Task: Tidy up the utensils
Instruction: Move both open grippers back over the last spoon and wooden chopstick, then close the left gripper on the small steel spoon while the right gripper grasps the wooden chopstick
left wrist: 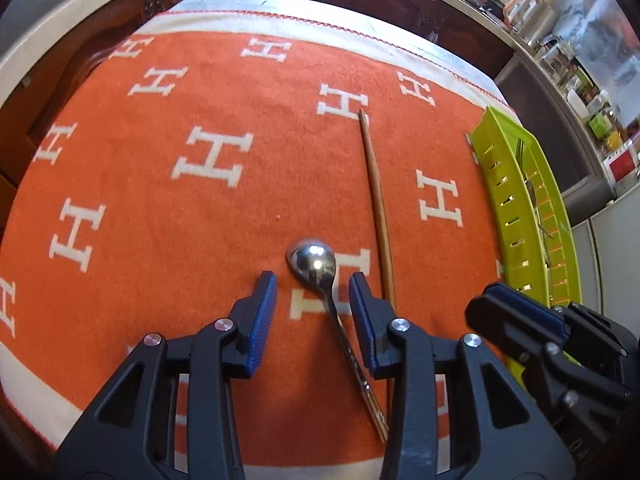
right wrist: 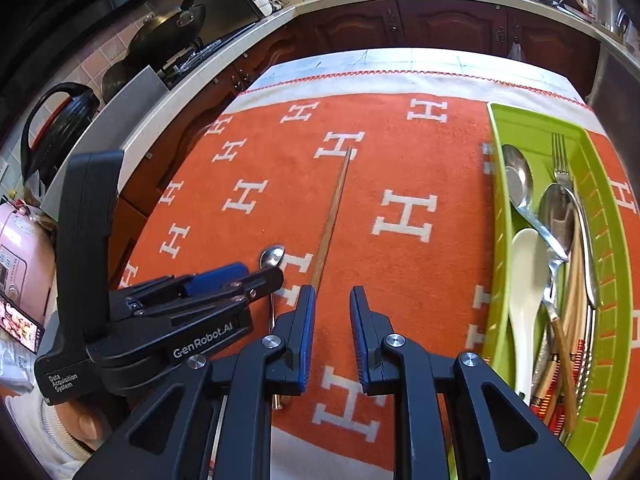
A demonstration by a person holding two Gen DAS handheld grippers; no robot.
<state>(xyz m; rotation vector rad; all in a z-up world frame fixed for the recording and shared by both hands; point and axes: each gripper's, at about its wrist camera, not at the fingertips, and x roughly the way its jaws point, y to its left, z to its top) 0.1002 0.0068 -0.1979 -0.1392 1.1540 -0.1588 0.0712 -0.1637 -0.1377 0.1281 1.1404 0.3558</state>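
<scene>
Left tool (left wrist: 313, 292): nearest my left camera; I see its two black fingers with blue pads standing apart, one on each side of the spoon's neck. The pads do not press on the metal, so this tool grips nothing.
Spoon (left wrist: 314, 266): a shiny metal spoon lying on the blanket, bowl pointing away from me, handle running back towards the camera between the left tool's fingers.
Chopstick (left wrist: 376, 200): one long wooden stick lying on the blanket just right of the spoon, its near end passing behind the left tool's right finger.
Right tool (right wrist: 331, 312): I see its fingers parted by a narrow gap with only blanket showing between them. It holds nothing and hangs between the chopstick and the tray.
Tray (right wrist: 496, 208): a lime-green slotted cutlery tray at the right edge of the blanket, well apart from the loose spoon.
Tray contents: two metal spoons, a fork (right wrist: 560, 156), a white ceramic spoon (right wrist: 526, 280) and what I take to be wooden chopsticks, though they overlap too much to be sure.
Blanket (left wrist: 160, 200): orange with white H letters, covering the worktop.
Person: a light sleeve (right wrist: 52, 436) shows below the left tool's body in my right camera.
</scene>
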